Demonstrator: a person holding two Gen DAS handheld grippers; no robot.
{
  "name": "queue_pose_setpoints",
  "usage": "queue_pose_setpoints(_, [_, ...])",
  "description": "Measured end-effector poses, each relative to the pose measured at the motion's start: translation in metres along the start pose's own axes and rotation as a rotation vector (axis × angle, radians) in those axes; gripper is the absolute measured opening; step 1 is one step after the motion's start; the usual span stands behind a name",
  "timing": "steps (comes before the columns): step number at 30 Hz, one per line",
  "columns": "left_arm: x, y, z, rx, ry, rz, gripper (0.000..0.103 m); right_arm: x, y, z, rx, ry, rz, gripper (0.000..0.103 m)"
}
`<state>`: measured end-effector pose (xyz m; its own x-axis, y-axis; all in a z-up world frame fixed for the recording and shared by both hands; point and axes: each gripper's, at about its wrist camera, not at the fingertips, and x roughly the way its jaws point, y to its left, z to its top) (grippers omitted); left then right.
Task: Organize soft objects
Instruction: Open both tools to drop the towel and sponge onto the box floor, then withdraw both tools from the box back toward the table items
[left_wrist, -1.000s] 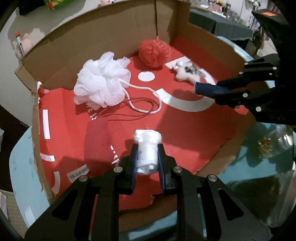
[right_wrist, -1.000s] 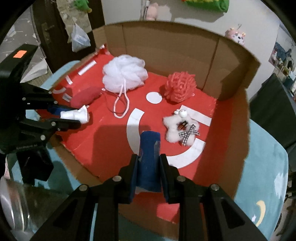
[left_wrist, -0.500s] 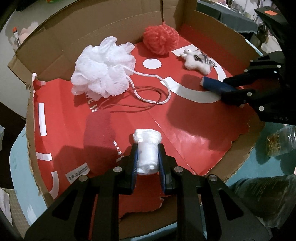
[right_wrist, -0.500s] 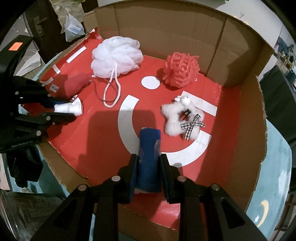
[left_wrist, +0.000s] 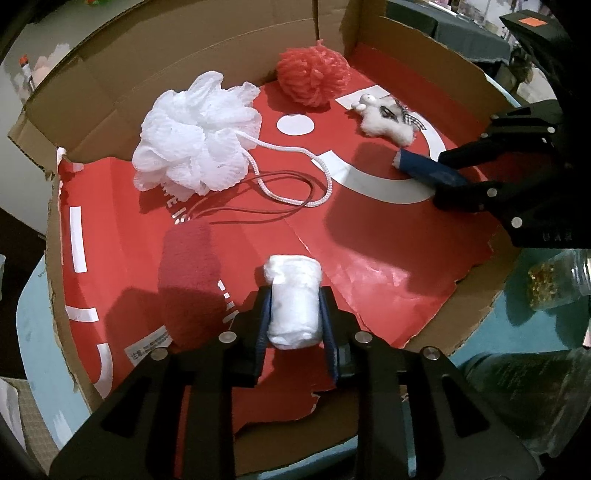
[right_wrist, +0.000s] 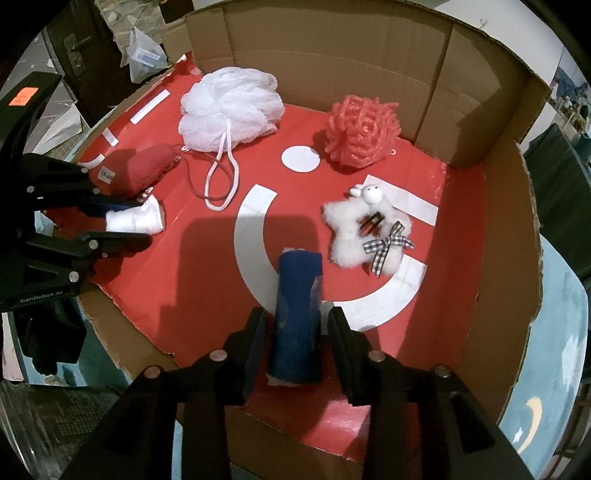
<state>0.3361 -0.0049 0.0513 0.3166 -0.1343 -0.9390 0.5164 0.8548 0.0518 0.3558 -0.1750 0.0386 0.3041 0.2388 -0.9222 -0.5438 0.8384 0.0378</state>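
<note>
Left wrist view: the left gripper (left_wrist: 294, 314) has its fingers parted around the white roll (left_wrist: 293, 301) (pads barely touching), lying on the red cardboard box (left_wrist: 369, 258) floor at 6 o'clock. Right wrist view: the right gripper (right_wrist: 295, 332) stands wide with clear gaps around the blue roll (right_wrist: 297, 317), the plush toy (right_wrist: 364, 229) at 2 o'clock.

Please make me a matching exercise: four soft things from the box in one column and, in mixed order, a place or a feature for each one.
1. white roll
2. blue roll
3. white mesh puff
4. plush toy

a. wears a checked bow
b. between the left gripper fingers
c. has a looped cord
d. between the right gripper fingers

Pairs: 1-b, 2-d, 3-c, 4-a
</note>
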Motion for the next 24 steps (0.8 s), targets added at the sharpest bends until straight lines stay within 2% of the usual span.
queue_pose_setpoints(1, [-0.001, 0.000, 0.000, -0.001, -0.002, -0.005, 0.029, 0.000, 0.000, 0.000, 0.001, 0.000, 0.001, 0.039])
queue_pose_setpoints(2, [-0.001, 0.000, 0.001, 0.000, -0.003, -0.008, 0.041, 0.000, 0.000, 0.000, 0.002, 0.000, 0.004, 0.040])
queue_pose_setpoints(3, [-0.001, 0.000, 0.002, 0.001, -0.008, -0.007, 0.063, -0.001, 0.000, 0.000, 0.002, 0.000, 0.003, 0.042])
queue_pose_setpoints(4, [-0.005, 0.000, 0.002, 0.004, -0.028, 0.004, 0.066, -0.001, 0.000, 0.001, 0.001, -0.001, 0.000, 0.043])
queue_pose_setpoints(10, [-0.022, -0.001, 0.005, -0.003, -0.072, 0.003, 0.066, -0.007, 0.000, 0.002, 0.008, -0.014, 0.003, 0.046])
queue_pose_setpoints(15, [-0.044, -0.007, -0.003, -0.014, -0.121, 0.021, 0.066, -0.025, 0.000, 0.002, 0.020, -0.057, 0.009, 0.060])
queue_pose_setpoints(19, [-0.072, -0.015, -0.009, -0.022, -0.195, 0.027, 0.068, -0.049, 0.004, -0.003, 0.024, -0.108, 0.002, 0.069])
queue_pose_setpoints(21, [-0.084, -0.023, -0.016, -0.021, -0.235, 0.039, 0.075, -0.066, 0.010, -0.007, 0.025, -0.143, -0.006, 0.073])
queue_pose_setpoints(24, [-0.115, -0.036, -0.033, -0.024, -0.316, 0.045, 0.075, -0.090, 0.014, -0.016, 0.032, -0.195, -0.010, 0.081])
